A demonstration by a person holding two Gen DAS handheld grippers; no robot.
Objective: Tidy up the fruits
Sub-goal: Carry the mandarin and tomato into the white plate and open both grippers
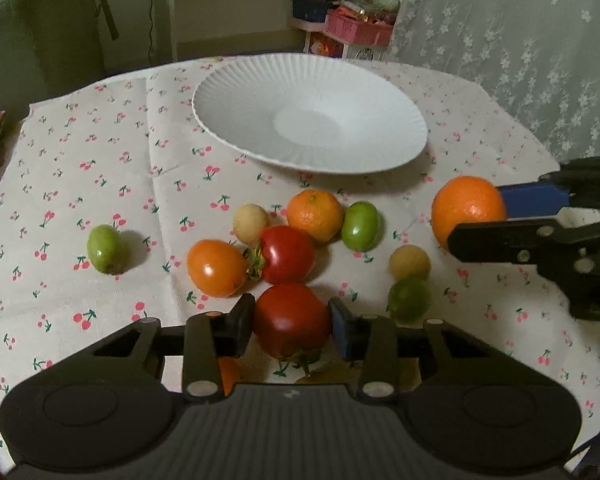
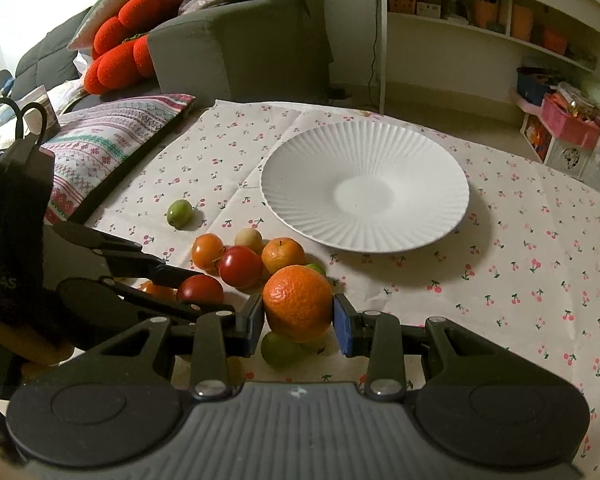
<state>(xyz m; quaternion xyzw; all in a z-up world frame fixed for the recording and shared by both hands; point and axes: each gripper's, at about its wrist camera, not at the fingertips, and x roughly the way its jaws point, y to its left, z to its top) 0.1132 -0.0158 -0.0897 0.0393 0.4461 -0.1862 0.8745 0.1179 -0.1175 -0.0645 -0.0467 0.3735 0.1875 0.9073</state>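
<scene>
Left gripper [image 1: 292, 326] jaws clamp a red tomato [image 1: 292, 320]; right gripper [image 2: 299, 318] jaws clamp a large orange [image 2: 298, 302]. Loose fruit cluster lies mid-tabletop. Beyond it, the white fluted plate [image 1: 236, 92] sits near the far edge.

Red tomato [image 1: 291, 322] between left tongs [image 1: 292, 326], pads touching both sides. Big orange [image 2: 298, 304] clamped in right tongs [image 2: 299, 318], lifted above bench. Other tomatoes, small orange [image 1: 315, 215], green fruits loose near white ribbed plate [image 1: 260, 80].
</scene>
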